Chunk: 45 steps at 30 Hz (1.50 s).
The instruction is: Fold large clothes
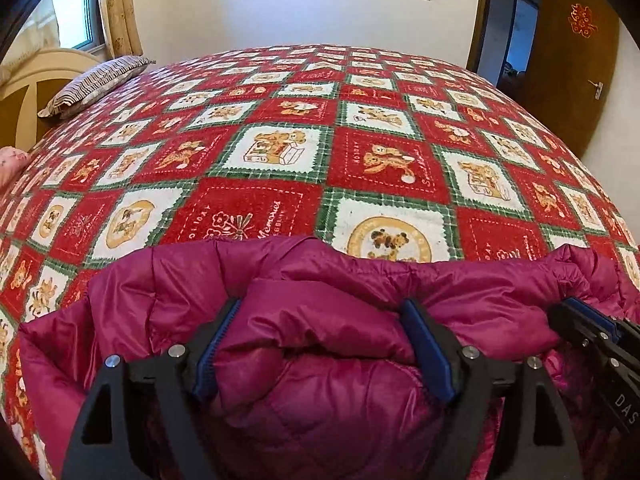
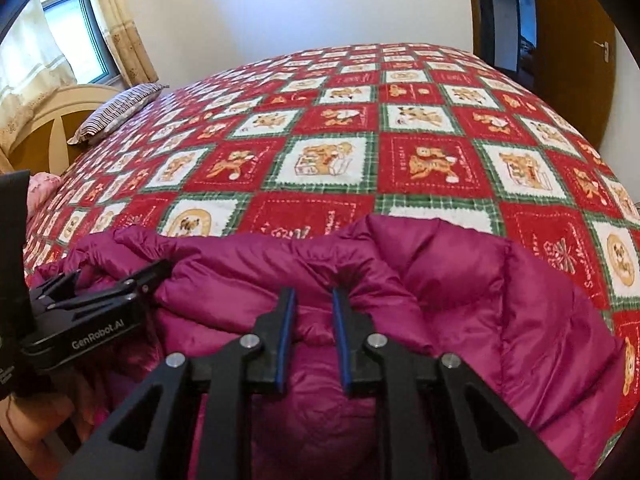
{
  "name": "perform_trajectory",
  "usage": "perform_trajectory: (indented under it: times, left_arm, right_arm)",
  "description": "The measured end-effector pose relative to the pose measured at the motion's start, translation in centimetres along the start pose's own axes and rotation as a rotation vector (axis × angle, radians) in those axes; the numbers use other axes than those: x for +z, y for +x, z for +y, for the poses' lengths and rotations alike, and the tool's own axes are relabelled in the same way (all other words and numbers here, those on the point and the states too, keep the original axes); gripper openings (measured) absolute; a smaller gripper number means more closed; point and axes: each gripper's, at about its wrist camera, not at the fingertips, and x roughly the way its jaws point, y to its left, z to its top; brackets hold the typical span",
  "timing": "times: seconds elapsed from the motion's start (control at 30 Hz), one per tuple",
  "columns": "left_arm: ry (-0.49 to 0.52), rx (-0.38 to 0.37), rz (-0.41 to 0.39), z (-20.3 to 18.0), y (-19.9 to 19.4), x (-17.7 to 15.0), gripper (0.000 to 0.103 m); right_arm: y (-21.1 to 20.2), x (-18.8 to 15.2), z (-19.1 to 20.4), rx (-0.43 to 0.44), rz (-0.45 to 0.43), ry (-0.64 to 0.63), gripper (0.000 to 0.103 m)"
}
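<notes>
A magenta puffy jacket (image 1: pixel 160 280) (image 2: pixel 480 300) lies bunched at the near edge of the bed. My left gripper (image 1: pixel 320 304) has its jaws wide apart, clamped around a thick rolled fold of the jacket that fills the gap between the blue pads (image 1: pixel 218 344). My right gripper (image 2: pixel 314 292) has its jaws nearly together, and the fabric puckers where its tips pinch a thin ridge of the jacket. The two grippers sit side by side along the jacket's upper edge: the right gripper (image 1: pixel 568 304) shows at the right edge of the left wrist view, the left gripper (image 2: pixel 160 268) at the left edge of the right wrist view.
A red, white and green teddy-bear blanket (image 1: pixel 280 152) (image 2: pixel 332 160) covers the bed beyond the jacket. A striped pillow (image 1: pixel 96 84) (image 2: pixel 120 110) lies by the headboard (image 1: pixel 24 92) at far left, with a pink pillow (image 1: pixel 12 164) nearer. A brown door (image 1: pixel 576 60) stands at right.
</notes>
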Motion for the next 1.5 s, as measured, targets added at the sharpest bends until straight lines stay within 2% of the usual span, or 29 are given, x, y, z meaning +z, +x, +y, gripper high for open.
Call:
perform_trajectory:
  times: [0.77,1.5]
  left_arm:
    - [0.032,0.033,-0.007,-0.5,0.0,-0.4,0.084]
    - [0.050,0.056,-0.004,-0.8,0.2,-0.5,0.085]
  right_arm:
    - [0.8,-0.3,1.6,-0.109,0.014,-0.081,0.019]
    - [1.0,-0.3,1.6,-0.114,0.018,-0.085,0.019]
